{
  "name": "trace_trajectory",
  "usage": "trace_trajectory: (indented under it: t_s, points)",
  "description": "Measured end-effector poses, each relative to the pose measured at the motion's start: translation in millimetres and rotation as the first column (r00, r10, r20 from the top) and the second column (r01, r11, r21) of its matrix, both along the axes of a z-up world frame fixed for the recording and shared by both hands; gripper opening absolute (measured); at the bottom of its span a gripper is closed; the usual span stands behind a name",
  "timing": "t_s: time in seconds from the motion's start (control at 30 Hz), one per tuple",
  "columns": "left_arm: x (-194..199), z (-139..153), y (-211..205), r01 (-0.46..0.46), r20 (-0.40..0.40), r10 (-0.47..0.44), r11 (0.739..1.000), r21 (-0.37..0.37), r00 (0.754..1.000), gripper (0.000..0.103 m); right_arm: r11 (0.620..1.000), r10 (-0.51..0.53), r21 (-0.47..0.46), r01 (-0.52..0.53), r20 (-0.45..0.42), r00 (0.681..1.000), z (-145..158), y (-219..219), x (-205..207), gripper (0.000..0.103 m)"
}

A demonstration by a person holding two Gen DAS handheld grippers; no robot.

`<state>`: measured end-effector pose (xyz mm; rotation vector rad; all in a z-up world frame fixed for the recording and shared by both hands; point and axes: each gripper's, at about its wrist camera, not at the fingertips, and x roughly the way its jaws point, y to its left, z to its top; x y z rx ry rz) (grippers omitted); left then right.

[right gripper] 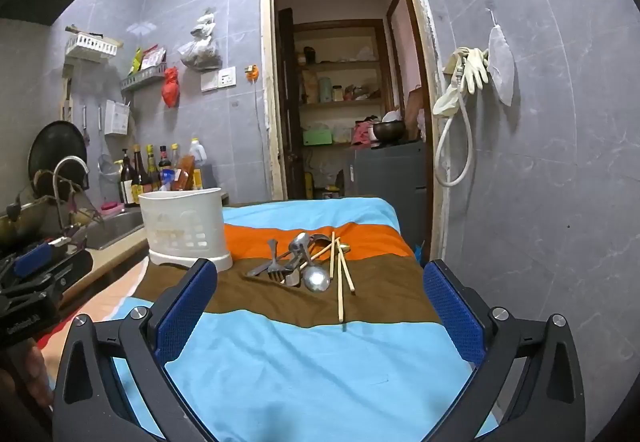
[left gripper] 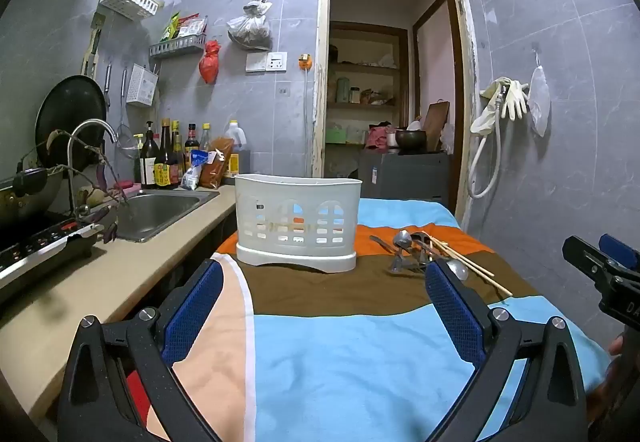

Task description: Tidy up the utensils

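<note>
Grey-tiled kitchen walls surround my work surface, a tabletop covered by a striped cloth point(left gripper: 340, 354) in light blue, brown and orange bands. My left tongs point(left gripper: 324, 306) hang above the blue band with the blue-padded fingers spread wide, holding nothing and touching nothing. My right tongs point(right gripper: 320, 306) are likewise wide open and empty above the same cloth; in the left wrist view they show only as a black and blue tip at the right edge.

Ahead of the left tongs stands a white perforated plastic utensil basket point(left gripper: 297, 222) on the brown band, upright on its base; I cannot see anything inside it through the cut-outs. Just to its right, apart from it, lies a loose pile of metal spoons and forks point(right gripper: 298, 262) with pale wooden chopsticks point(right gripper: 340, 282) lying across and beside them, spanning the orange and brown bands. One chopstick reaches toward me as far as the blue band.

To the left runs a beige counter with a steel sink point(left gripper: 160, 210), a curved chrome tap point(left gripper: 90, 138), dark sauce bottles point(left gripper: 164, 158) against the wall and a black wok point(left gripper: 70, 122) leaning upright. Behind the cloth, an open wooden-framed doorway point(left gripper: 392, 82) shows shelves beyond. Rubber gloves point(left gripper: 512, 98) hang on the right wall.
</note>
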<state>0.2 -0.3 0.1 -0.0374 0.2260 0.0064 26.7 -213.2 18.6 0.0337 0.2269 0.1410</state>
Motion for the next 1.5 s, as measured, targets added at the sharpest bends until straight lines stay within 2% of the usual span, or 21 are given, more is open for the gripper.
trace_trajectory:
  t_s: [1.5]
  points:
    - [-1.8, 0.5, 0.2, -0.001, -0.001, 0.001, 1.0, -0.009, 1.0, 0.099, 1.0, 0.004, 0.0, -0.004, 0.003, 1.0, -2.3, 4.9, 2.6, 0.103]
